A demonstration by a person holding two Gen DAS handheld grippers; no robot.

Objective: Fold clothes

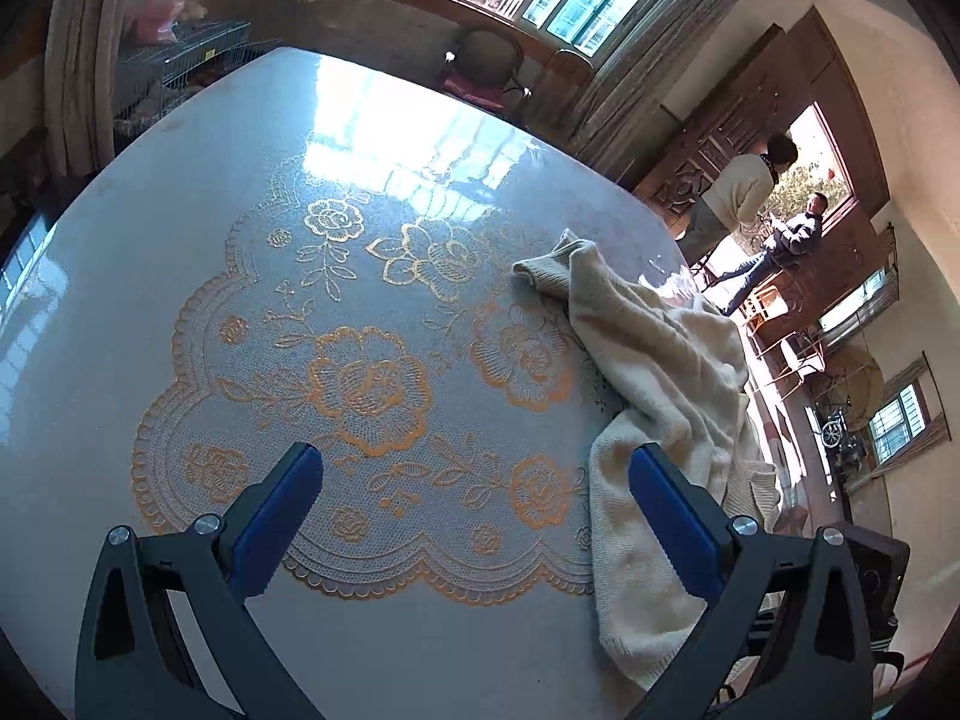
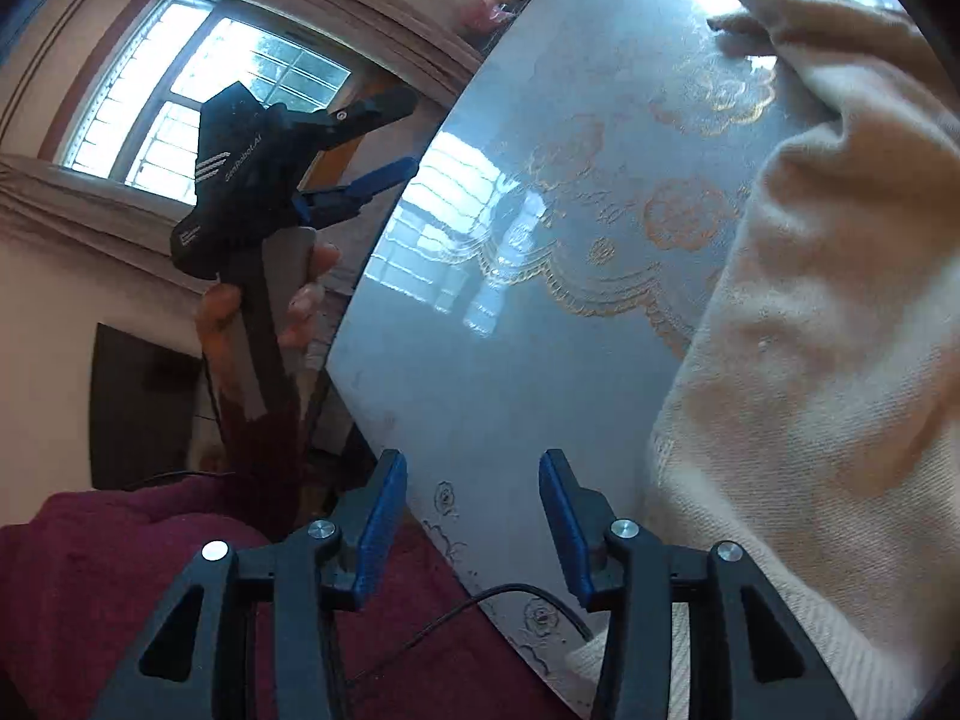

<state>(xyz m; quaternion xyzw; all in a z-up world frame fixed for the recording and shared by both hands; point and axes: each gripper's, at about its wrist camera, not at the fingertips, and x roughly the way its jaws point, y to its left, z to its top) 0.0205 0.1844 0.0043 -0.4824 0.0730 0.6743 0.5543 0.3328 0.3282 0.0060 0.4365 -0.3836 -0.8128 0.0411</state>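
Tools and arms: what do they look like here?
Both tools, left and right, have black angular finger frames with silver bolts and blue pads. Seen from the right wrist, the left tool's black body bears white stripes and lettering. A maroon sleeve shows; a thin black cable trails nearby.

Sweater (image 1: 660, 372), right of frame: cream knit cloth, soft, matt, ribbed cuff. Table (image 1: 180, 192): glossy smooth top, window glare, gold lace-pattern mat (image 1: 360, 384) under the sheen. Left gripper (image 1: 474, 480): matt black plastic, blue pads, shiny metal screws. Lower-left in right view: maroon fuzzy cloth (image 2: 90, 570).
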